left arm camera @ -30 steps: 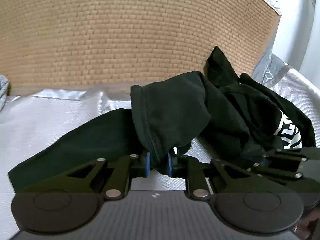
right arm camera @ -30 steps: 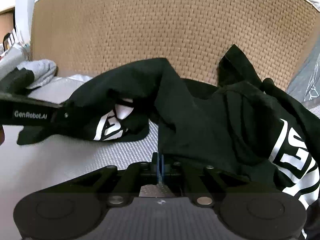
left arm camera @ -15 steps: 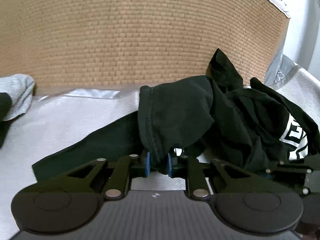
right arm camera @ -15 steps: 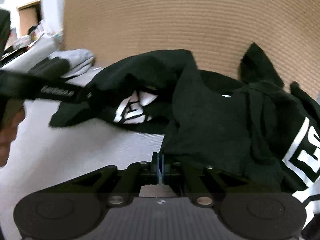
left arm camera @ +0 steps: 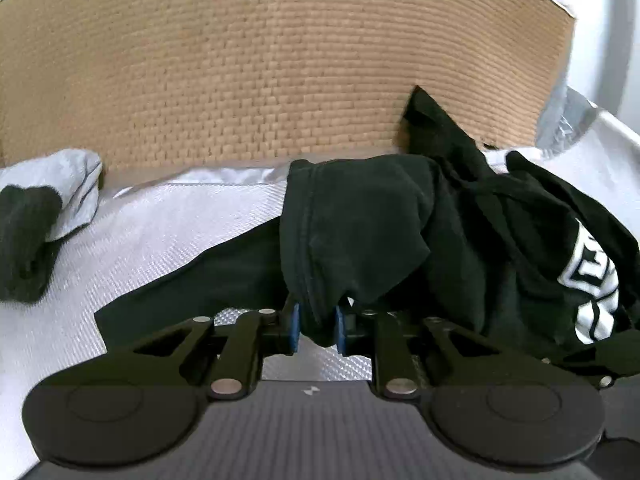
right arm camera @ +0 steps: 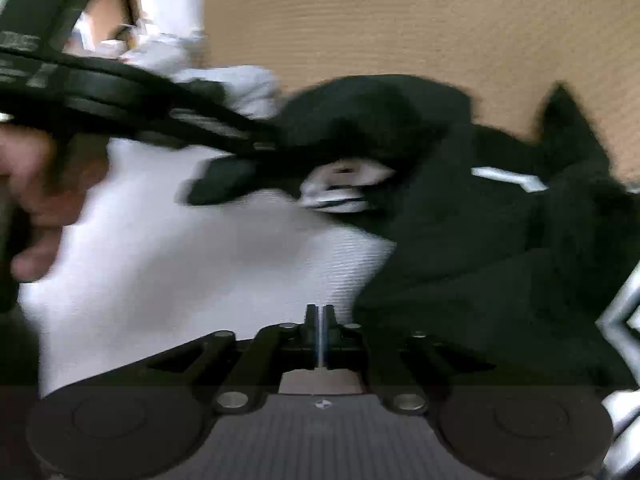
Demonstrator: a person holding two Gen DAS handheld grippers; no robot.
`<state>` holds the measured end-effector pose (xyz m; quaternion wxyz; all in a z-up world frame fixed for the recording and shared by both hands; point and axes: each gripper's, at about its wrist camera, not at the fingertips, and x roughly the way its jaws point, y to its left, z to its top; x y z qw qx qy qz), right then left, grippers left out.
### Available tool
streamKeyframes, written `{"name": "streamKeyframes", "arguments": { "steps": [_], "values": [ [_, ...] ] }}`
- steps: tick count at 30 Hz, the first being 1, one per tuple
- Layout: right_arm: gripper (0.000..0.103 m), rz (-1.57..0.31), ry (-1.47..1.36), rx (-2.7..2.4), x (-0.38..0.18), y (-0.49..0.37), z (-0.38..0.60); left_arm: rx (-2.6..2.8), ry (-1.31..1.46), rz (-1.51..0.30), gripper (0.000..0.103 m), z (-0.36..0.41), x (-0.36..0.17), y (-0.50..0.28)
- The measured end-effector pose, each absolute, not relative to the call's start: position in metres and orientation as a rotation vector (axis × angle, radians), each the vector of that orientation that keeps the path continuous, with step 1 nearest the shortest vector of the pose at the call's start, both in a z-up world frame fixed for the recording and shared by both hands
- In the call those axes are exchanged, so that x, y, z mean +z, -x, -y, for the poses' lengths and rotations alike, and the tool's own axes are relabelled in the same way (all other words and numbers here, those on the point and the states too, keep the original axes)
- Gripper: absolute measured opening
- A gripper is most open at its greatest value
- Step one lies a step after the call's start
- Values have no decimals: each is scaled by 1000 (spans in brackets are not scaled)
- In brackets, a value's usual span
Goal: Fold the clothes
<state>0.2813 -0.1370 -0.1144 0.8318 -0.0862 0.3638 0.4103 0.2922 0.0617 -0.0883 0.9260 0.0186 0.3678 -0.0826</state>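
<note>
A crumpled black garment point(left arm camera: 360, 220) with a white print point(left arm camera: 592, 280) lies on the white woven surface point(left arm camera: 140, 248). My left gripper point(left arm camera: 317, 328) has a hemmed fold of it between its blue pads, which touch the cloth while the jaws are opening slightly. In the blurred right wrist view the same garment point(right arm camera: 480, 240) fills the right side. My right gripper point(right arm camera: 319, 316) is shut with nothing visible between its fingers, and the cloth's edge lies just to its right. The left gripper point(right arm camera: 264, 148) reaches in from the upper left, held by a hand point(right arm camera: 36, 184).
A tan woven panel point(left arm camera: 280, 80) stands upright along the back of the surface. At the far left lies a grey garment point(left arm camera: 68, 188) with a dark piece point(left arm camera: 24, 240) beside it. The right gripper's linkage point(left arm camera: 592, 364) shows at the lower right.
Both views have swung so the grey pile comes in at the left. The garment edge that sat at my right gripper's tips now lies to their right. The left gripper kept its fold.
</note>
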Motion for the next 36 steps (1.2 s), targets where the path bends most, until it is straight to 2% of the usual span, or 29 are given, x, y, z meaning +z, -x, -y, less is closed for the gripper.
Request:
{"name": "streamKeyframes", "arguments": {
  "steps": [3,7,9,10,11,13,18,20,21,22,24,26,28,32,33,35,36],
  "values": [
    [0,-672,403,770,-111,-263,120,-184,-34,-792,22,-60,-90,-290],
    [1,-701,250,703,-103,-287,153,-180,-1,-759,27,-65,-84,-279],
    [8,-663,256,629,-94,-294,176,-183,2,-713,29,-65,-77,-272],
    [20,-644,258,592,-89,-298,188,-185,3,-689,29,-65,-73,-269],
    [23,-625,260,554,-85,-302,200,-193,9,-661,29,-65,-68,-266],
    [23,-599,227,475,-80,-312,229,-214,30,-622,29,-63,-59,-261],
    [24,-609,112,364,-80,-337,284,-289,34,-657,30,-41,-56,-267],
    [27,-616,129,362,-81,-342,288,-310,21,-689,31,-30,-64,-271],
    [39,-618,140,360,-81,-344,289,-320,15,-698,31,-24,-70,-271],
    [56,-604,164,345,-82,-342,290,-329,10,-711,31,-19,-76,-272],
    [67,-565,213,303,-83,-338,288,-340,19,-743,31,-10,-91,-274],
    [67,-546,247,302,-84,-339,286,-358,22,-768,32,-2,-102,-276],
    [67,-550,266,311,-88,-343,284,-381,27,-785,42,3,-113,-276],
    [67,-629,193,339,-107,-357,291,-415,43,-793,49,8,-123,-274],
    [62,-642,171,351,-109,-358,293,-414,34,-802,49,10,-125,-274],
    [44,-665,137,374,-111,-359,294,-424,21,-802,50,11,-127,-274],
    [27,-675,125,386,-111,-358,294,-434,18,-800,50,11,-127,-274]
  ]
}}
